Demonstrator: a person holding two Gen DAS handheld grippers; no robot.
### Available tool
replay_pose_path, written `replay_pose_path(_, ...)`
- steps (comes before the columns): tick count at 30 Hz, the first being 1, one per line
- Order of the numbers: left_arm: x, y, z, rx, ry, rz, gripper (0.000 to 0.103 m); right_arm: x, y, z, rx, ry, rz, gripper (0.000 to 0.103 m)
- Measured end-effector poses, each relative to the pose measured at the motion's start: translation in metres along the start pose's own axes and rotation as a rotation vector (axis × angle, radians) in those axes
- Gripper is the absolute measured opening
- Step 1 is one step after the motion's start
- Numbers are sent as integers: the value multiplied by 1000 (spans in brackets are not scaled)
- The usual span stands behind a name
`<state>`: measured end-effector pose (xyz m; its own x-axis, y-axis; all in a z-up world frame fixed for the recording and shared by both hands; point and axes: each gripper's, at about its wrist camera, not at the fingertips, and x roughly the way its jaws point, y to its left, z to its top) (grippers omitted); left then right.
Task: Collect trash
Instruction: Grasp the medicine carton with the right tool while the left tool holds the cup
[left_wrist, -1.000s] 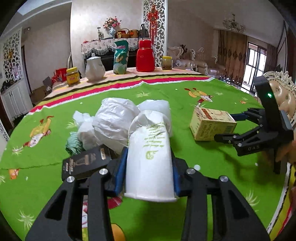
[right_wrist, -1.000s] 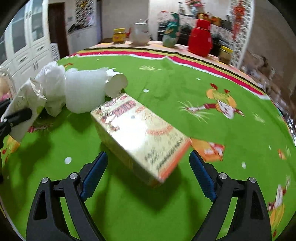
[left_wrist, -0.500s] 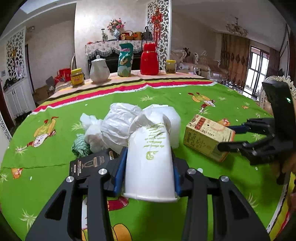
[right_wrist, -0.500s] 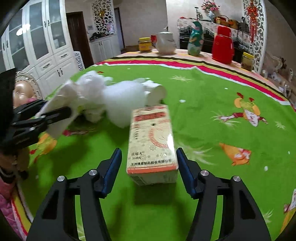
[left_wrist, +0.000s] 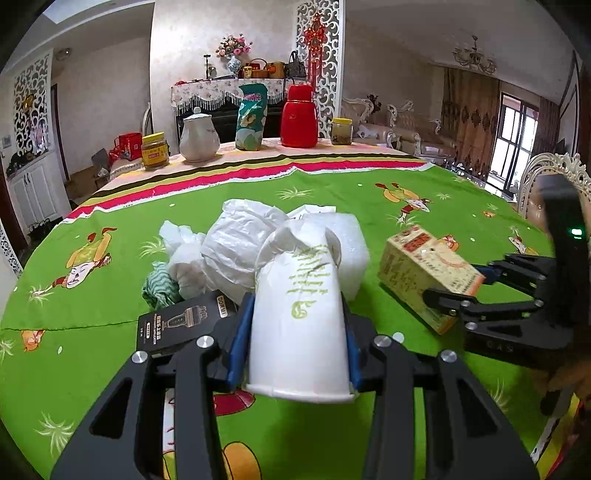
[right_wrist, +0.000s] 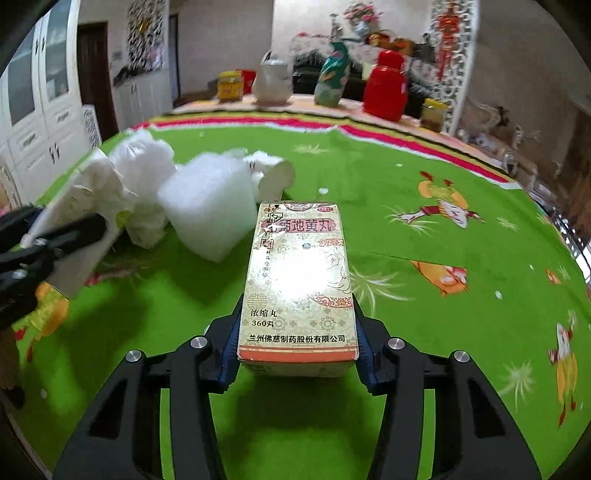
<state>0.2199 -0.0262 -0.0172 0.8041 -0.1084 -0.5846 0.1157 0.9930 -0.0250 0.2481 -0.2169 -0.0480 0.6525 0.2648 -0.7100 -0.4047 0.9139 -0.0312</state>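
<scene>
- My left gripper (left_wrist: 295, 347) was clamped on a crumpled white paper cup with green print (left_wrist: 299, 317), held near the table's (left_wrist: 92, 369) near edge, in front of the trash pile.
- My right gripper (right_wrist: 297, 350) was closed on a yellow cardboard medicine box (right_wrist: 299, 280), pads against both long sides; I could not tell whether it had cleared the green cloth.
- To do this well, I judged I should keep both grips firm, lift the box level, and steer wide of the white plastic bags (left_wrist: 236, 243) and the white foam block (right_wrist: 210, 206).
- The box read "浓缩丸 360丸" and "兰州佛慈制药股份有限公司".
- A flat black box (left_wrist: 181, 321) beside the cup read what looked like "DORUI".
</scene>
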Motion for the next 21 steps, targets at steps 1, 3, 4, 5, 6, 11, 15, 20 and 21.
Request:
replay_pose_path(1,-1,-1,0,2,0,-1,41,-4,1,-1,13,-8,1,48)
replay_pose_path(3,-1,-2,-1,6,-1,-2,41,-18,5,-4,36,-38,-10,48)
replay_pose_path(4,-2,-2,-1,7,-3,-2,41,-24,7,-5,44,-50,-15,48)
replay_pose_path(5,-2,-1,0,6,-5,-2,41,-28,8,-6,51,-57,-18,48)
replay_pose_path(6,-3,-1,0,4,-7,-2,41,-32,10,-7,63,-67,-20,48)
replay_pose_path(11,-3,0,0,5,-11,4,41,-49,16,-13,97,-95,-26,48)
replay_pose_path(15,-3,-2,-1,15,-9,10,41,-61,21,-18,123,-111,-14,48)
replay_pose_path(20,-3,-4,-2,26,-15,14,41,-78,28,-27,136,-139,-26,48)
replay_pose_path(21,-3,-4,-2,29,-16,16,41,-81,28,-29,150,-144,-18,48)
